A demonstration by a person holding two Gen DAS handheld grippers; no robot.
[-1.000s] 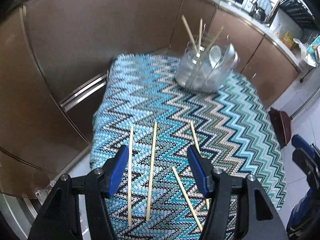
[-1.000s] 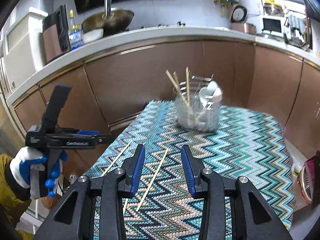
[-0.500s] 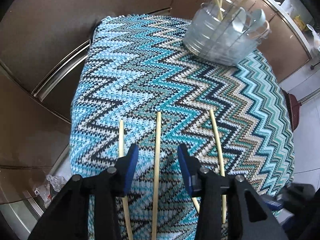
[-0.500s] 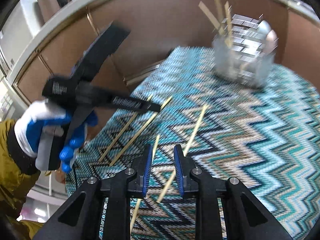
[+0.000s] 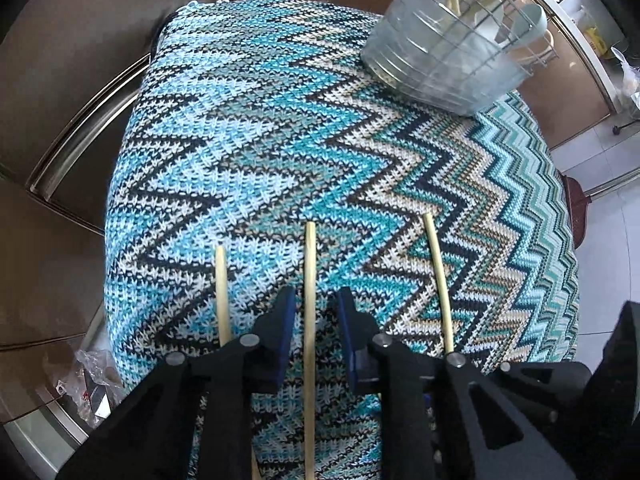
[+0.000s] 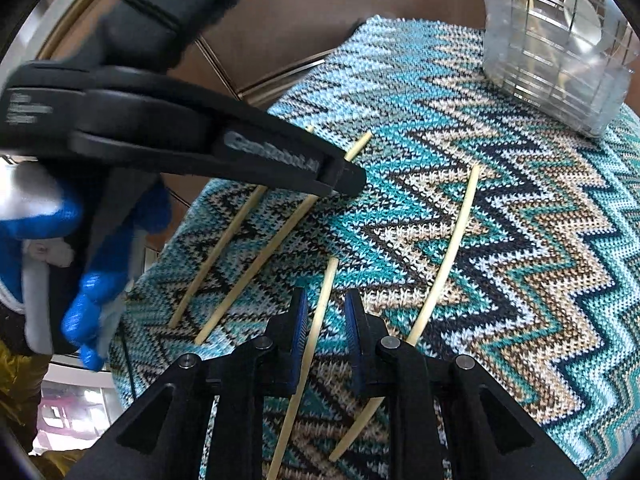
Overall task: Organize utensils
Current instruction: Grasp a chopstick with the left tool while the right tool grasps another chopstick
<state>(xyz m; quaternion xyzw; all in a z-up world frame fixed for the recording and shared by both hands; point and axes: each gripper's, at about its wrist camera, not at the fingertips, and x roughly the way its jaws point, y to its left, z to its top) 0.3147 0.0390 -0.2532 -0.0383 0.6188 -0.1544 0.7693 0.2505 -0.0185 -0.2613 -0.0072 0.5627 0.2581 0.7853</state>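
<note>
Several wooden chopsticks lie on the zigzag-patterned cloth (image 5: 248,152). My left gripper (image 5: 315,300) is open, low over the cloth, its jaws on either side of the middle chopstick (image 5: 309,280) with a gap each side. Other chopsticks lie to its left (image 5: 221,296) and right (image 5: 438,276). My right gripper (image 6: 325,304) is open and straddles a chopstick (image 6: 320,320); a long one (image 6: 448,264) lies to its right. The left gripper also shows in the right wrist view (image 6: 344,178), over two chopsticks. A clear utensil holder (image 5: 448,52) with chopsticks and spoons stands at the back right.
Brown cabinet fronts (image 5: 72,60) with a metal rail surround the cloth-covered table on the left and back. The table's left edge drops off close to the left chopstick. A tiled floor (image 5: 600,220) lies to the right. A gloved hand (image 6: 80,240) holds the left gripper.
Both grippers have dropped lower and closer to the cloth. Each has narrowed its jaws around a chopstick. The chopsticks have not moved.
</note>
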